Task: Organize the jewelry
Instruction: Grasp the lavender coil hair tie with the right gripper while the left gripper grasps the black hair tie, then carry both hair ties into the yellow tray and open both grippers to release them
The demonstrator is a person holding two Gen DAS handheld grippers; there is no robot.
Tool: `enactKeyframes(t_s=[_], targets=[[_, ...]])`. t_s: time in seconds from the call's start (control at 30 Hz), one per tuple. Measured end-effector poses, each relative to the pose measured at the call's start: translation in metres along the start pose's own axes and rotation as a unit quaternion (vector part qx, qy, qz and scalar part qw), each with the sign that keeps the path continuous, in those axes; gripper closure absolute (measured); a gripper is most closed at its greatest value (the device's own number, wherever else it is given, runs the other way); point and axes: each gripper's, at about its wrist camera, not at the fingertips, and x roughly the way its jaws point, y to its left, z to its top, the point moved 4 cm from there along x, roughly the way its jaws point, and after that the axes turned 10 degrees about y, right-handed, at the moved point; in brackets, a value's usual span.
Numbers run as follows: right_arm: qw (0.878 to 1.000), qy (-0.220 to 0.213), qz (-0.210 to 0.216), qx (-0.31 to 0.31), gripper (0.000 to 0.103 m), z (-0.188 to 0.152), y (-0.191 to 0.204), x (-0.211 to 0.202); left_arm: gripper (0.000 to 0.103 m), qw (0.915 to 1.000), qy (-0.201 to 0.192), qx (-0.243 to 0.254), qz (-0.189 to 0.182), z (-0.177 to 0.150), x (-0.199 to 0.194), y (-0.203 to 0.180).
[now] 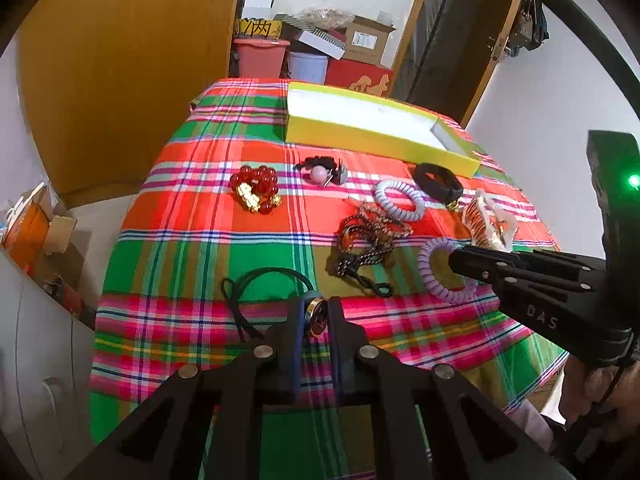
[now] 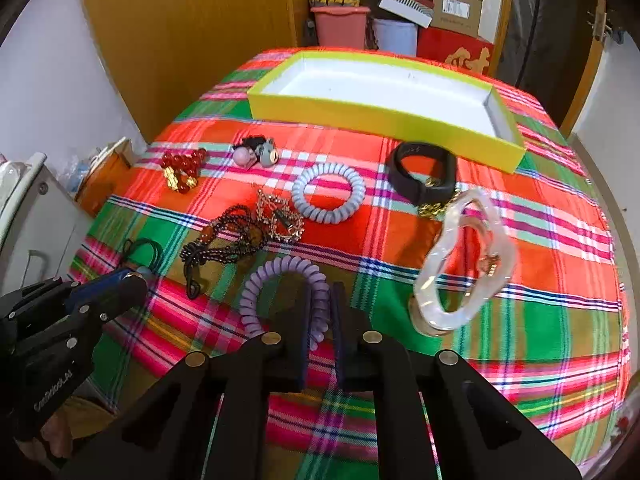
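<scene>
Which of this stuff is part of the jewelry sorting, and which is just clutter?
For the job: yellow box, red bead bracelet, purple coil tie, grey coil tie, black cuff, clear hair claw, bead necklace.

Clutter: pink bucket, cardboard box.

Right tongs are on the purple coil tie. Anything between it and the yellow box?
Partly. The right tongs grip the purple coil tie. Toward the yellow box lie the blue-grey coil tie and black bracelet, flat on the cloth; lifted, the route looks clear.

I saw the purple coil tie (image 2: 288,292) pinched low in frame, the gold-faced pendant (image 1: 318,314) pinched likewise, and the yellow box (image 2: 384,96) open above.
</scene>
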Motion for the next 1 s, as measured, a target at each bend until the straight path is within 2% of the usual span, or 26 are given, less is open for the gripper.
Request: enactKeyframes(t_s=[0.53, 1.0], targets=[[0.998, -0.055, 0.007, 0.012, 0.094, -0.008, -0.021, -0.057, 0.092, 0.9988, -0.04, 0.015, -0.023, 0.023, -0.039, -0.035], [0.996, -0.088, -0.013, 0.015, 0.094, 0.017, -0.05, -0.079, 0.092, 0.9971, -0.061, 0.028, -0.038, 0.078, -0.034, -0.055]])
